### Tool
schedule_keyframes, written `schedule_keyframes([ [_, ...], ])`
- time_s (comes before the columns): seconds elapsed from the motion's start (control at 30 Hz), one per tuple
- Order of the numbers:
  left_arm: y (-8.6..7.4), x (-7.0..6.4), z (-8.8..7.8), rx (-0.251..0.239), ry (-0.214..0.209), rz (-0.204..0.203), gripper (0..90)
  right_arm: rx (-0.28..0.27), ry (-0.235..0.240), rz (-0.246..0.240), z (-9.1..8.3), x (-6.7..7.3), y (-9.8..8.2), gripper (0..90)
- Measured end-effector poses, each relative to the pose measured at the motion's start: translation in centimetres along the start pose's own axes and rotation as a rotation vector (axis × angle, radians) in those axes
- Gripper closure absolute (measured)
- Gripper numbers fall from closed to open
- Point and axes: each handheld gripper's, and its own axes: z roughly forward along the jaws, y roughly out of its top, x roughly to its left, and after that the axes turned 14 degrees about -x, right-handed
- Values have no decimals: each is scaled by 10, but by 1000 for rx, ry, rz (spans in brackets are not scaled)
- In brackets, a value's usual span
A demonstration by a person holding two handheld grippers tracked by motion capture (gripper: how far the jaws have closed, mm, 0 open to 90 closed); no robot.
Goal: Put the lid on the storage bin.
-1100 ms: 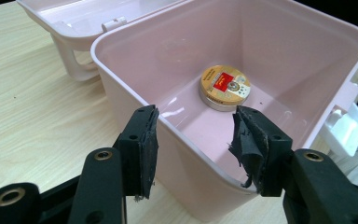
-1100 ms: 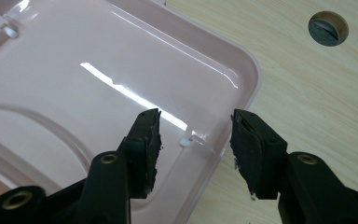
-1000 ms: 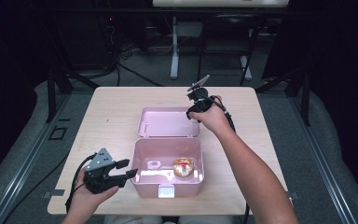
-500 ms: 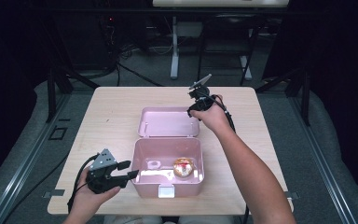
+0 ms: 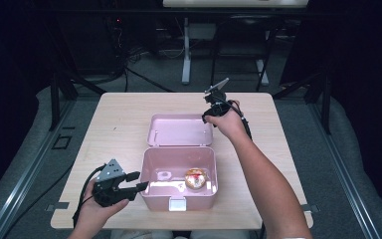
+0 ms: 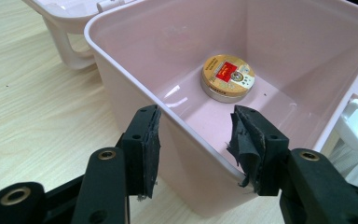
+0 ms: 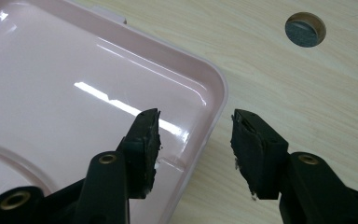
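While the pink box [image 5: 179, 179] sits open near the front edge of the counter [image 5: 114, 124], its lid [image 5: 180, 130] lies flat behind it, hinged back, and a round gold tin [image 6: 227, 77] w/ a red label rests on the box floor toward the right side. Left hand-held gripper [image 5: 132, 181] is at the box's left wall; in the left gripper view the jaws stand wide and straddle the rim, one pad outside, one inside, neither pressing on the plastic. Right hand-held gripper [image 5: 214, 110] hovers at the lid's far right corner; in the right gripper view its jaws are apart w/ the lid edge between them, no contact visible, so it holds nothing. Judging from this, the next step is prob. closing the lid while the left side steadies the box. Risks: if the right jaws pinch only the thin lip at the corner, the lid could slip out partway and drop, or twist on its hinge since the pull is off-centre. If the left jaws stay loose, the box may slide or tip back when the lid swings, esp. as it's light and nearly empty. The tin could skid across the smooth floor if the box jolts. The white front latch [image 5: 177, 204] could also fail to catch if the lid lands skewed.
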Motion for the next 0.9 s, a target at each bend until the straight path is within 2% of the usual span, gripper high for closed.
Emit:
schedule_keyframes([
  [0.5, 0, 0, 0, 0, -1, 5, 521, 8, -16, 38, 12, -8, 0, 527],
  [0.7, 0, 0, 0, -6, 1, 3, 525, 23, -29, 89, 23, -13, -1, 573],
  [0.83, 0, 0, 0, -5, 0, 4, 526, 35, -39, 102, 28, -14, -2, 590],
  [0.9, 0, 0, 0, -6, 0, 4, 527, 42, -45, 127, 33, -15, -3, 601],
])
